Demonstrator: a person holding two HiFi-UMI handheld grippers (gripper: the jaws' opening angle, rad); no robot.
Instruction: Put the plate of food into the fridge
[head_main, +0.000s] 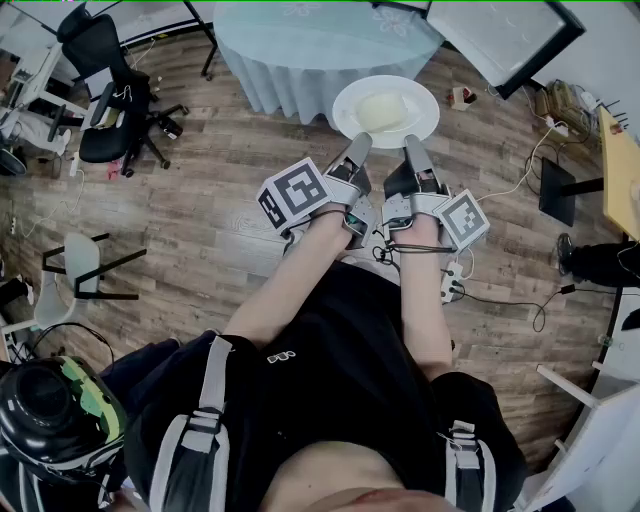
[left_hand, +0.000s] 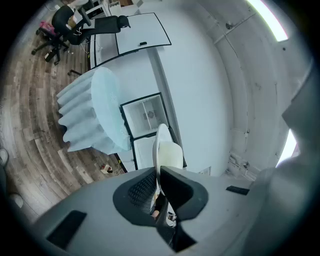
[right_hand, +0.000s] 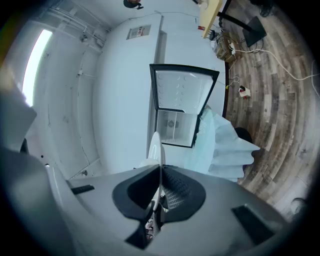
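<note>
Plate of food (head_main: 385, 110) is gripped at its near rim by the left tongs (head_main: 357, 148) and the right tongs (head_main: 414, 150), both closed on it, and is held above the floor (head_main: 215, 215) beside the draped desk (head_main: 300, 50).

Both arms reach out in front of the body, side by side. The left arm (head_main: 272, 300) and the right arm (head_main: 425, 320) are bare and a little bent. Each hand holds a gripper. The left gripper (head_main: 358, 146) and the right gripper (head_main: 413, 147) point forward, close together. Each one pinches the near edge of the plate (head_main: 425, 105), with one jaw on each side of the rim, pressed tight. The left one's marker cube (head_main: 293, 192) sticks out to the left and the right one's to the right.
</note>
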